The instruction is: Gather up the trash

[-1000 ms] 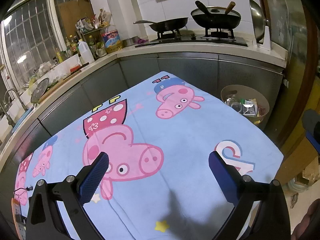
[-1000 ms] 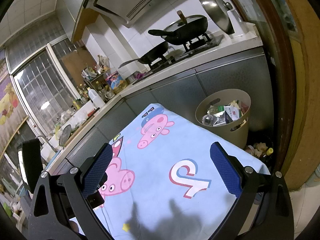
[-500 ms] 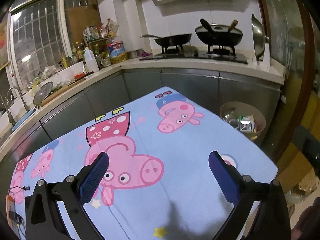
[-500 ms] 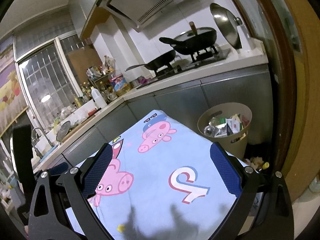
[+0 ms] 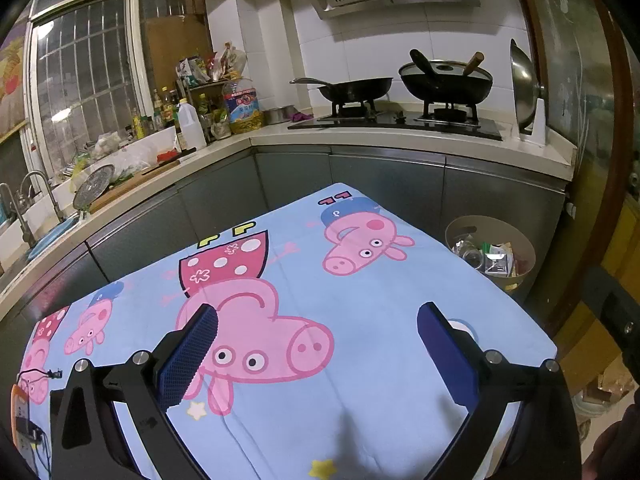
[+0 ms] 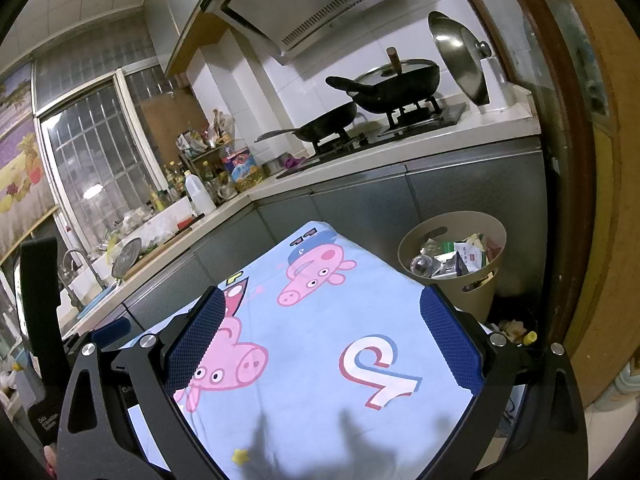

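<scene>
A beige trash bin stands on the floor past the table's far right corner, filled with wrappers, cartons and a clear bottle. I see no loose trash on the blue cartoon-pig tablecloth. My left gripper hovers open above the cloth's near half, nothing between its blue pads. My right gripper is also open and empty, raised over the cloth's right side with the bin beyond its right finger. Part of the left gripper's body shows at the left edge of the right wrist view.
An L-shaped kitchen counter wraps behind the table, with a stove, two black pans and a steel lid. Bottles and clutter crowd the left counter by the sink. A wooden door frame rises at the right.
Both grippers have lifted and tilted upward, so more of the wall, hood and counter shows and the table sits lower in view. Both jaws stayed open and empty.
</scene>
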`<state>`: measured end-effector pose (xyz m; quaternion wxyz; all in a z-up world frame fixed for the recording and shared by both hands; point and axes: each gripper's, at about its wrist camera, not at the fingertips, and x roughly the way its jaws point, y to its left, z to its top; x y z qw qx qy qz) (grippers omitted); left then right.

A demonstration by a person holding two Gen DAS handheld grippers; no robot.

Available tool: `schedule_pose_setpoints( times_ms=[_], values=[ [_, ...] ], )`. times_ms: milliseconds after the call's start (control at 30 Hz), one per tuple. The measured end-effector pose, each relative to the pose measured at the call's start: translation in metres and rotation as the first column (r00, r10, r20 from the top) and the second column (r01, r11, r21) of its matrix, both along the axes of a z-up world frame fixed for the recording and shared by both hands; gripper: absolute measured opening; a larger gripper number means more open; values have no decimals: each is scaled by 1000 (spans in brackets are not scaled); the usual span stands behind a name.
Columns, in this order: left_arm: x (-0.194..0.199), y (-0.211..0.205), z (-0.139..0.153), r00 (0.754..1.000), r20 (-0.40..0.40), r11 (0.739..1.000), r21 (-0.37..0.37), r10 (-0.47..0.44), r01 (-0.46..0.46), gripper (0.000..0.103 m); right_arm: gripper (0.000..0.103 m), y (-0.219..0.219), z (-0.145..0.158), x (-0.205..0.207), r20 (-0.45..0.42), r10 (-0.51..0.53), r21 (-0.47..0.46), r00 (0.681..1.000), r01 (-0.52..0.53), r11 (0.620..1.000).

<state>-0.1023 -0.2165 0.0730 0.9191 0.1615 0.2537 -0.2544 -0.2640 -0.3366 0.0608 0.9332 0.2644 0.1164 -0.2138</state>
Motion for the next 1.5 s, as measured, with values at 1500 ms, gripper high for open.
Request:
schedule_pose_setpoints(
  times_ms=[1500],
  values=[
    [8,1,-17,993,-116,1000,5,-5,5,99,97,6,-4,2,-16,4,19,1000,-4,1000]
  ],
)
